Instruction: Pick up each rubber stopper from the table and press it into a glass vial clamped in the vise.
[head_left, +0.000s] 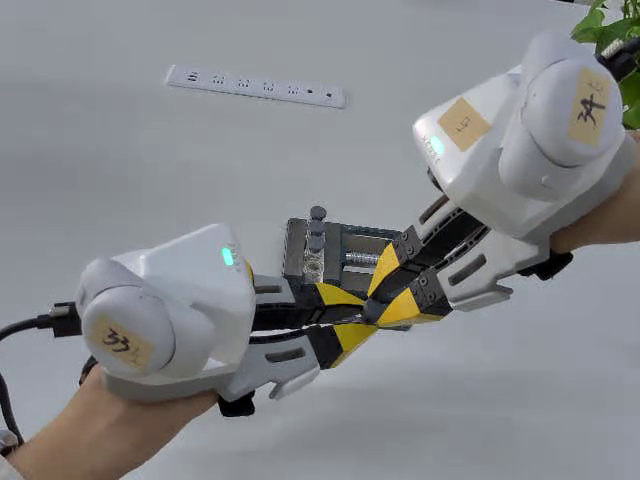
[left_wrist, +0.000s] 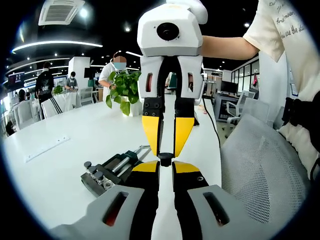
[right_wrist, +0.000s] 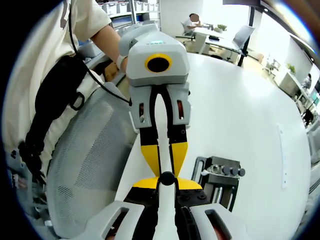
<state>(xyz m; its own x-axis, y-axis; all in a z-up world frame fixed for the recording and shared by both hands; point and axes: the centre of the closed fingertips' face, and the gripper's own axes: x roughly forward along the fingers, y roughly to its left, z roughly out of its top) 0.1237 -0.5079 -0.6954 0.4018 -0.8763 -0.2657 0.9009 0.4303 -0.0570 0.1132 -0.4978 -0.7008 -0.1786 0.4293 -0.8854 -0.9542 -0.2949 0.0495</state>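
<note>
My two grippers meet tip to tip just in front of the grey vise (head_left: 300, 245). A small dark rubber stopper (left_wrist: 165, 159) sits between the tips, also seen as the stopper (right_wrist: 166, 178) in the right gripper view. The left gripper (head_left: 365, 322) comes in from the lower left with its jaws closed on it. From the upper right, the right gripper (head_left: 383, 305) also closes its jaws on it. The vise holds a row of glass vials (head_left: 314, 266), several topped with dark stoppers (head_left: 317, 226). In the head view the crossed fingertips hide the stopper.
A white power strip (head_left: 255, 86) lies at the far side of the white table (head_left: 120, 180). A green plant (head_left: 610, 30) stands at the far right corner. A grey mesh chair (left_wrist: 260, 165) is beside the table. A black cable (head_left: 25, 325) trails from the left gripper.
</note>
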